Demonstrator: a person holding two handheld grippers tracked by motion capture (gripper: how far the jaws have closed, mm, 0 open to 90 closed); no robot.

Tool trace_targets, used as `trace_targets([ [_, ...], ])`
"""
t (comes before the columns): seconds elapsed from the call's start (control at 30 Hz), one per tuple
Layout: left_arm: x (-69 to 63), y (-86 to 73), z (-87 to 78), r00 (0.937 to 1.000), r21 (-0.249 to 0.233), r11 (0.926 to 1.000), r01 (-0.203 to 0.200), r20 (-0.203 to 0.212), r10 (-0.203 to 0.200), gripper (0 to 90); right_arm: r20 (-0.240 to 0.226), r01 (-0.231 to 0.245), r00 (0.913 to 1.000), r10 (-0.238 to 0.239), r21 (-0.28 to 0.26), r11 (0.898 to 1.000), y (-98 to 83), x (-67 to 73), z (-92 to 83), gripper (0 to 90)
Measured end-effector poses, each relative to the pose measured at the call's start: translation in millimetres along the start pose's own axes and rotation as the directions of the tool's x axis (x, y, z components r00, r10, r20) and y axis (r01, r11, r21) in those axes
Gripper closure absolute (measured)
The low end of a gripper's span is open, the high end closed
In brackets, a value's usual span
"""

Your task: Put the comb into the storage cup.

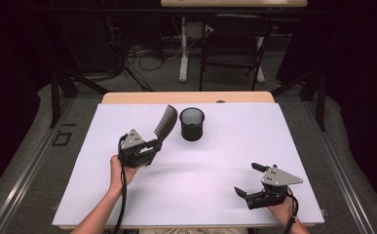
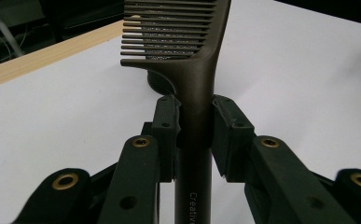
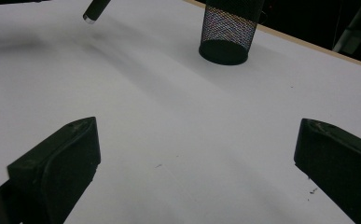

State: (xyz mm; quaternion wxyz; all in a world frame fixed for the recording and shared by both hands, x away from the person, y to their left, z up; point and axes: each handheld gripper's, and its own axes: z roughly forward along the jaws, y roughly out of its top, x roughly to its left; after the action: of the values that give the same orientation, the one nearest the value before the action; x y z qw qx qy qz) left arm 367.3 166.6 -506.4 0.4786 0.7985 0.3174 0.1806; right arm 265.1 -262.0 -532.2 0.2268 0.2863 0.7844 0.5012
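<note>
The left gripper (image 1: 158, 142), just left of centre in the high view, is clamped on the handle of a dark brown comb (image 1: 166, 121). In the left gripper view the 2 jaws press against the handle from either side, and the comb (image 2: 194, 84) rises straight up the middle of the frame with its teeth pointing left at the top edge. In the high view the toothed end leans up and to the right, ending just beside the rim of the black mesh cup (image 1: 192, 124), which stands upright slightly above centre on the white table (image 1: 235, 161). The comb is lifted clear of the table; its toothed end is near the cup but apart from it and not over the opening.

The right gripper (image 1: 247, 181) rests low at the lower right of the high view, jaws spread wide with nothing between them. In the right gripper view the mesh cup (image 3: 228, 32) sits at the top centre.

The step in hand looks like carrying the comb to the cup. The next move probably calls for shifting the comb rightward over the cup's mouth, tipping it closer to vertical, and lowering 1 end inside before the jaws let go. The light cup could topple if the comb catches its rim.
</note>
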Motion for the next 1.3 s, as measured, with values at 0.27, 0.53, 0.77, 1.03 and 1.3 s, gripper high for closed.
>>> trace_targets([
  [0.27,1.8,4.0,5.5,1.0,-0.01,1.0,-0.002,0.003,0.002,72.7,0.001,0.003,1.0,-0.003,0.0,1.0,0.0,-0.4,-0.8,0.0],
  [0.53,1.1,9.4,8.7,0.9999,-0.025,0.9997,-0.008,0.008,0.008,72.6,-0.001,0.004,1.0,-0.004,0.002,1.0,-0.1,-0.5,-0.4,0.0],
  [0.77,1.7,12.9,10.2,1.0,-0.035,0.9994,-0.008,0.006,0.008,72.7,-0.001,0.003,1.0,-0.003,0.003,1.0,-0.3,-0.5,-0.4,0.0],
  [1.03,2.0,16.1,11.9,0.9999,-0.037,0.9993,-0.01,0.005,0.01,72.7,0.0,-0.002,1.0,0.002,0.005,1.0,-0.5,-0.8,-0.3,0.0],
  [1.3,4.1,18.7,12.5,1.0,-0.043,0.9991,-0.007,0.006,0.007,72.7,0.002,-0.004,1.0,0.004,0.005,1.0,-0.7,-1.1,-0.4,0.0],
])
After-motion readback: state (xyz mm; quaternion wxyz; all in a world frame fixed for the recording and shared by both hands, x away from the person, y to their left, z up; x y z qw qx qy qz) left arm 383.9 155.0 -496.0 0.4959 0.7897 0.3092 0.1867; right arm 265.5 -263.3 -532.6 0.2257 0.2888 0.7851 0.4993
